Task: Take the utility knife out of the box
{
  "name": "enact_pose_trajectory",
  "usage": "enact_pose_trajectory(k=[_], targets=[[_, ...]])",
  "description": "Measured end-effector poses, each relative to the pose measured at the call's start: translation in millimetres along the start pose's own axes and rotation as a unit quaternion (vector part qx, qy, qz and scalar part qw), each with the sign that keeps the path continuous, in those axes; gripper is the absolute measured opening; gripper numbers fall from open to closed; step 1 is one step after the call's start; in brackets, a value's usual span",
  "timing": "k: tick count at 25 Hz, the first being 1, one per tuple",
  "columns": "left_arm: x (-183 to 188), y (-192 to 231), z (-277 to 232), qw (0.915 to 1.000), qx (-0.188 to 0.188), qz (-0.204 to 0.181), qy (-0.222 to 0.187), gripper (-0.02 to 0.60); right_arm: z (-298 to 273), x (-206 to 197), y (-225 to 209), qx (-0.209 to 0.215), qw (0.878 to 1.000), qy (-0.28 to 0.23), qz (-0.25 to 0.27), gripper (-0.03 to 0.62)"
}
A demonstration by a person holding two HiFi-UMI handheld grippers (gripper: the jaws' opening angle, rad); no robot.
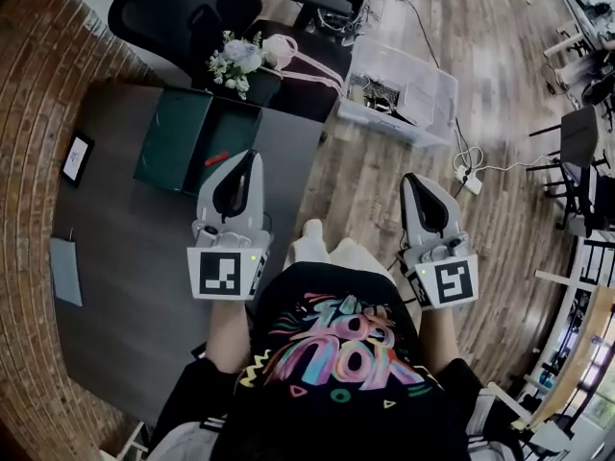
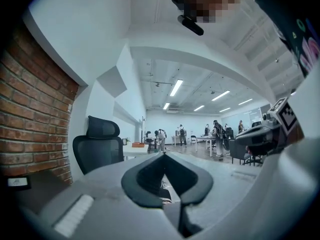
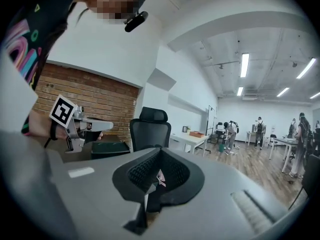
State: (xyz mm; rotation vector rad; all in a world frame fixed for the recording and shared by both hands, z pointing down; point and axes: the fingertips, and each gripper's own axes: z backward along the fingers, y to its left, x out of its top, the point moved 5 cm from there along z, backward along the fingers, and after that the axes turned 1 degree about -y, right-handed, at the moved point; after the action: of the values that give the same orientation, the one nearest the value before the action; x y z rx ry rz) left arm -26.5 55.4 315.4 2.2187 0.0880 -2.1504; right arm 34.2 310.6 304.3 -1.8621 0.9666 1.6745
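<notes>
On the dark grey table (image 1: 144, 286) lies a dark green box (image 1: 226, 142), open, its lid (image 1: 173, 137) flat beside it on the left. A small red thing (image 1: 216, 158) shows inside; I cannot tell whether it is the utility knife. My left gripper (image 1: 245, 158) is shut and empty, its tips level over the box's near right corner. My right gripper (image 1: 413, 181) is off the table's right side over the wood floor, also shut and empty. The right gripper view shows the box (image 3: 110, 149) low at left with the left gripper (image 3: 82, 126) just above it.
A black office chair (image 1: 183, 12) and a flower bouquet (image 1: 240, 60) are beyond the box. A framed card (image 1: 77, 158) and a grey pad (image 1: 65, 270) lie at the table's left. A clear bin (image 1: 399, 89) and a power strip (image 1: 471, 179) sit on the floor.
</notes>
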Motion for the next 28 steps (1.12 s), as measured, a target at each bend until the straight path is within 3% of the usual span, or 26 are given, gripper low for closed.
enact_pose_trajectory(k=[6,9,16,21,28], targets=[[-8.3,29.8,15.2,0.9978,0.065,0.008,0.011,0.0,-43.9,-2.1,10.9,0.056,0.998,0.014,0.007,0.0],[-7.5,42.4,22.5,0.9947,0.102,0.007,0.011,0.0,-67.7,6.5,13.7,0.093,0.996,-0.007,0.011,0.0],[-8.3,76.7,39.5,0.9768,0.213,0.016,0.003,0.0,-139.7,20.5,30.9,0.202,0.979,-0.017,0.035,0.0],[-16.9,106.9,45.6,0.9478,0.318,0.027,0.014,0.001,-209.6,38.4,53.9,0.31,0.948,-0.038,0.061,0.0],[5.8,121.4,42.1,0.9051,0.425,-0.005,0.011,0.0,-276.2,64.1,70.9,0.427,0.899,-0.072,0.062,0.0]])
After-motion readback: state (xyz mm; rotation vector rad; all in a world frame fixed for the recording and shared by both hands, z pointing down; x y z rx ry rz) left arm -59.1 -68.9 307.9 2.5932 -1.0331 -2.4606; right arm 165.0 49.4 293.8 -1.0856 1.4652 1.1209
